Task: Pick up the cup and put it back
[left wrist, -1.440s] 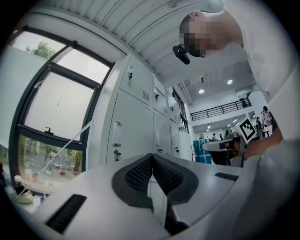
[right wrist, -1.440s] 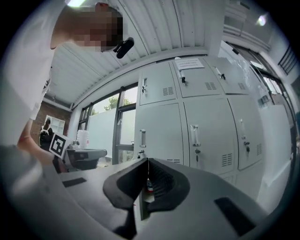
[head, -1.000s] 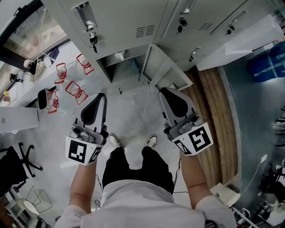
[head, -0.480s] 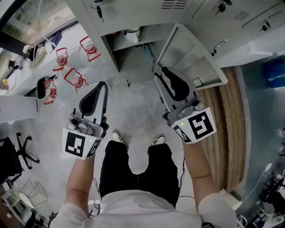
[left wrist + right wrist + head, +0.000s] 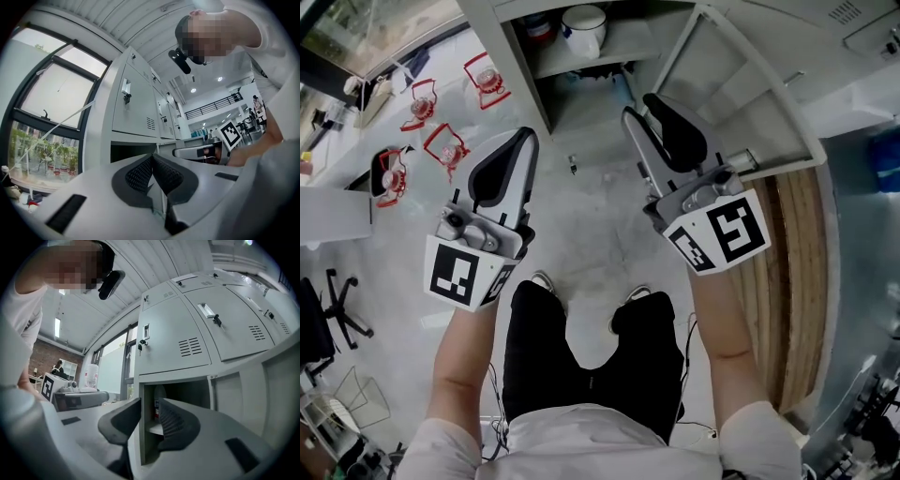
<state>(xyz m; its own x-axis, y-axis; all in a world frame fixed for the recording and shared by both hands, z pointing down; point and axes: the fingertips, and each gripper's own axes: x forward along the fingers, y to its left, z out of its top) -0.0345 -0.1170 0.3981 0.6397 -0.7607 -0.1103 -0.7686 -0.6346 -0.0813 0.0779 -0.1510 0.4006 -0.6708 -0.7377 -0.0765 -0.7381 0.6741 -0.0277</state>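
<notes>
So far it looks like nothing is done: the cup (image 5: 584,28) sits mid-shelf (image 5: 572,64), untouched. The right gripper (image 5: 639,108) has just been opening, jaws apart with nothing between; the left gripper (image 5: 528,136) is closed, empty. Picking up and putting back are left

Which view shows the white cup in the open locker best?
The head view: it looks down on the white cup on the open locker's shelf, rim and side clear. The right gripper view shows only a pale sliver inside that locker, which may not be the cup. The left gripper view shows only the dark opening.
</notes>
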